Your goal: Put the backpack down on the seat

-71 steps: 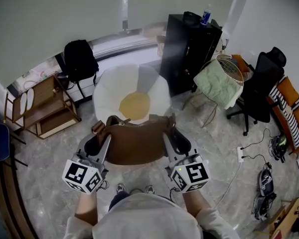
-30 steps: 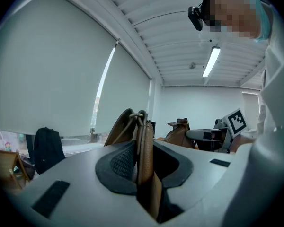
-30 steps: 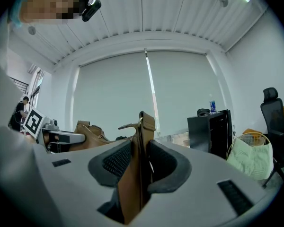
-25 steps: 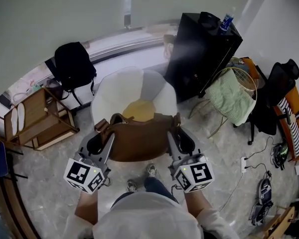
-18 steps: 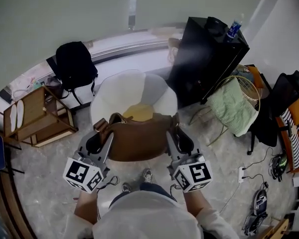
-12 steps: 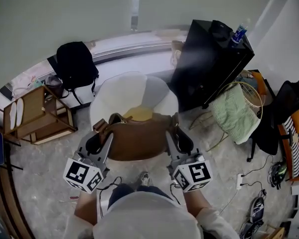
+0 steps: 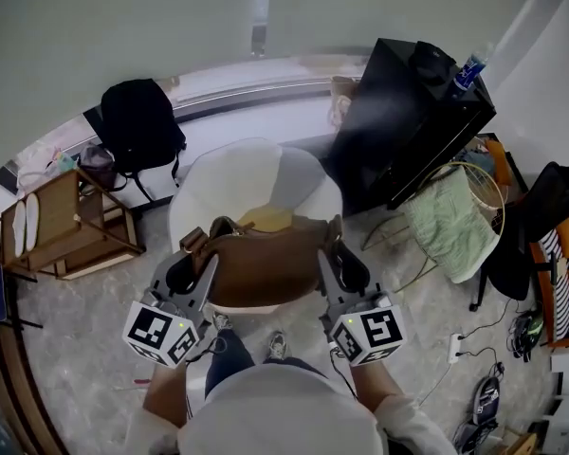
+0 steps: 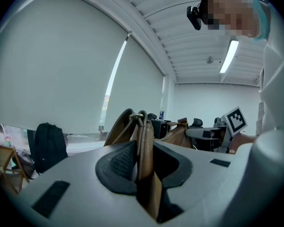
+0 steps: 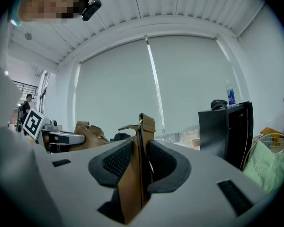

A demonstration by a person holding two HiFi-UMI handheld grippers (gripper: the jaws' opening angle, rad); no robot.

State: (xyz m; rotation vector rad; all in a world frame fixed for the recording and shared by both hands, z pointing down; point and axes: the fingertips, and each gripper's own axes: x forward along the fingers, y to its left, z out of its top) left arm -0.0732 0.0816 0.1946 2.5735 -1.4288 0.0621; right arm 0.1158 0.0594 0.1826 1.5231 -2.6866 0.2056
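Brown backpack (image 7: 266, 268) clamped by left gripper (image 7: 192, 265) and right gripper (image 7: 334, 262), held before white seat (image 7: 229, 178); forward reach, lowering due.

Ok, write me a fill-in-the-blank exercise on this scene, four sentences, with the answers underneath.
1. The left gripper and the right gripper are both shut on a ____ bag.
2. The white chair just beyond the bag has a ____ cushion.
3. A bottle stands on top of the black ____.
4. The backpack standing left of the chair is ____.

Missing words: brown; yellow; cabinet; black.
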